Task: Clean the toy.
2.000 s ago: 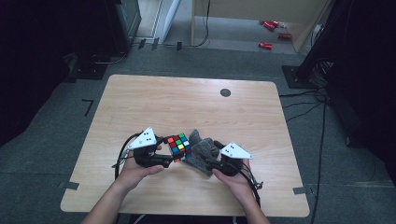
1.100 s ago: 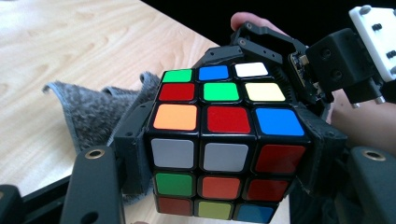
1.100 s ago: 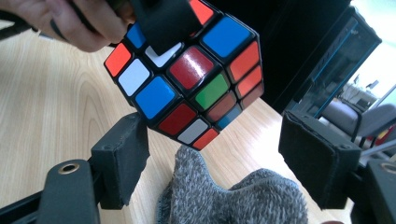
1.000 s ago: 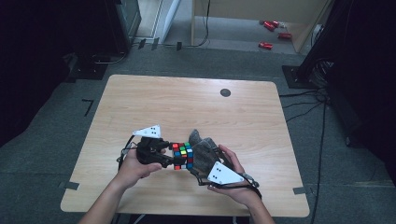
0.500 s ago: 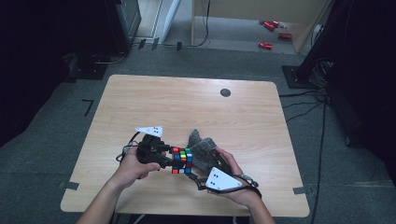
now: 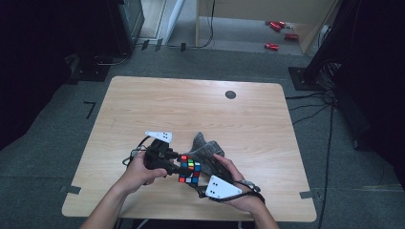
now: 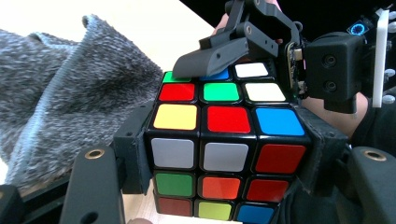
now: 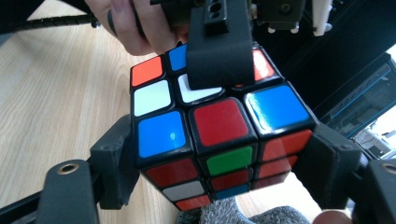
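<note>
Since two seconds ago your right hand (image 6: 241, 188) has swung down toward the near edge and turned its gripper (image 6: 200, 179) up under the cube (image 6: 190, 171), while your left hand (image 6: 141, 167) has shifted only a little toward the centre. You now hold the cube lifted off the table (image 6: 200, 105), between both grippers, just in front of the grey cloth (image 6: 206, 145).

Your left gripper (image 7: 219, 154) is clamped tight on the cube's two opposite sides, its pads pressed flat against them. Your right gripper (image 8: 219, 158) has just been closing a little; its jaws bracket the cube's lower layers, and the pads sit against the sides, so you grip it there too.

That looks like a set-up for turning one layer against the rest: one gripper anchors, the other twists. Keep the anchor firm, or the cube may slip.

Count: one cube, one cloth, two grippers, one table with one dark round hole (image 6: 230, 94).
</note>
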A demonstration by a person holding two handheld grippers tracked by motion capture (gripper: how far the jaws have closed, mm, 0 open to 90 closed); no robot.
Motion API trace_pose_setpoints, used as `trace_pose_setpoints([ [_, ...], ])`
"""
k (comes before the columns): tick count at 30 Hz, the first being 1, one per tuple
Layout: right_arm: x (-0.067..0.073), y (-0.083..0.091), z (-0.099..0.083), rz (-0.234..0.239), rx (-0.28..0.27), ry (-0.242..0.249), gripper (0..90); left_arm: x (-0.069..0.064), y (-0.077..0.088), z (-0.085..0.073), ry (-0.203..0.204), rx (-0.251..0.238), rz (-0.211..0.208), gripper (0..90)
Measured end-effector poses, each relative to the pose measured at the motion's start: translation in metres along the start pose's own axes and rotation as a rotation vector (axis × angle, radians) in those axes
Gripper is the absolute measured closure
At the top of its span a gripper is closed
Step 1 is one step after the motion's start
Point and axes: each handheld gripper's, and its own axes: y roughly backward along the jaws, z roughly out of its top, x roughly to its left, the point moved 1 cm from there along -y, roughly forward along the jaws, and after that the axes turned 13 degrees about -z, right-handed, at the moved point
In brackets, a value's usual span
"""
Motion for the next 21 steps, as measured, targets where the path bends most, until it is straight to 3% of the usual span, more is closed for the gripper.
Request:
trace_pose_setpoints([
  [6,-0.001,0.003,0.001,0.017,-0.006,0.025,29.4,-0.002,-0.001,-0.002,-0.041,-0.010,0.005,31.7],
  [10,0.001,0.003,0.001,0.046,0.000,0.022,30.6,0.000,0.005,-0.002,-0.023,-0.039,0.000,30.8],
  [13,-0.002,0.003,0.002,0.044,0.004,-0.035,32.6,0.000,0.012,-0.001,-0.032,-0.082,-0.010,30.2],
  [15,-0.006,0.005,0.003,0.036,0.009,-0.081,33.4,0.000,0.017,-0.002,-0.067,-0.110,0.002,28.8],
  [18,-0.011,0.007,0.002,0.021,0.017,-0.107,33.8,-0.001,0.019,-0.002,-0.094,-0.134,0.024,28.4],
  [21,-0.014,0.008,0.002,0.021,0.041,-0.155,34.2,-0.004,0.019,-0.002,-0.147,-0.159,0.048,28.5],
])
